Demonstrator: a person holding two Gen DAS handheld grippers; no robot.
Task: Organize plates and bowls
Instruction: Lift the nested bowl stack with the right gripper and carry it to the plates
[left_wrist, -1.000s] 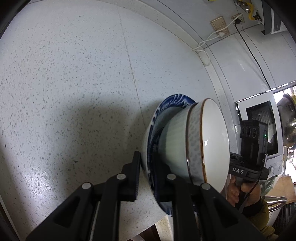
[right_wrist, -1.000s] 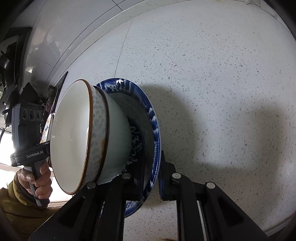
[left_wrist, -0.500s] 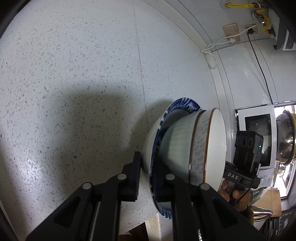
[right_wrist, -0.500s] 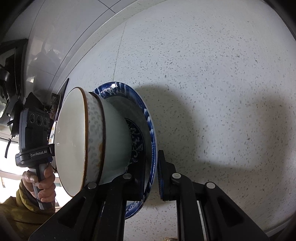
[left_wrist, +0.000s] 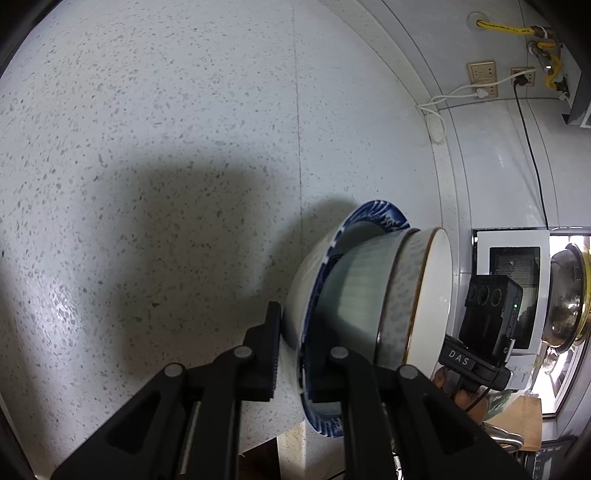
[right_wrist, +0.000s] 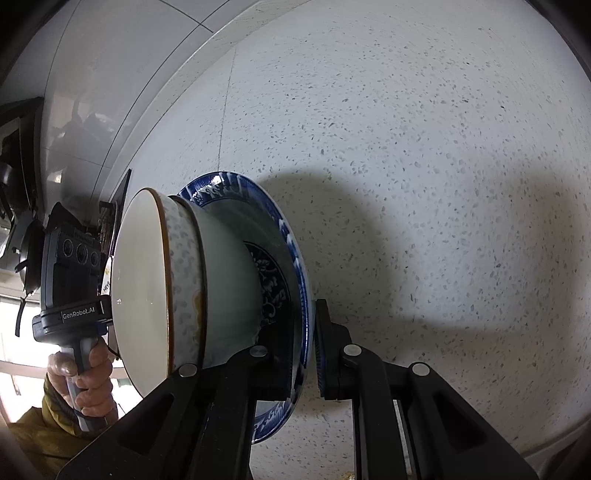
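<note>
A blue-and-white plate (left_wrist: 314, 266) (right_wrist: 291, 258) carries two nested bowls: a pale green bowl (left_wrist: 354, 291) (right_wrist: 229, 280) with a speckled white bowl with a brown rim (left_wrist: 424, 299) (right_wrist: 144, 280) inside it. My left gripper (left_wrist: 293, 354) is shut on the plate's rim on one side. My right gripper (right_wrist: 308, 354) is shut on the rim on the opposite side. The stack is held above the speckled white countertop (left_wrist: 147, 147) (right_wrist: 443, 147). Each view shows the other gripper's handle and hand beyond the bowls.
A white-tiled wall with sockets and cables (left_wrist: 480, 74) runs behind the counter. A white microwave (left_wrist: 517, 280) and a steel pot (left_wrist: 565, 295) stand at the right. The counter's front edge (left_wrist: 288, 435) is below the plate. Dark cookware (right_wrist: 22, 221) sits far left.
The plate with its bowls has moved a little over the counter, held by both grippers. In the left view the stack has shifted right and down. Both grips are unchanged.
</note>
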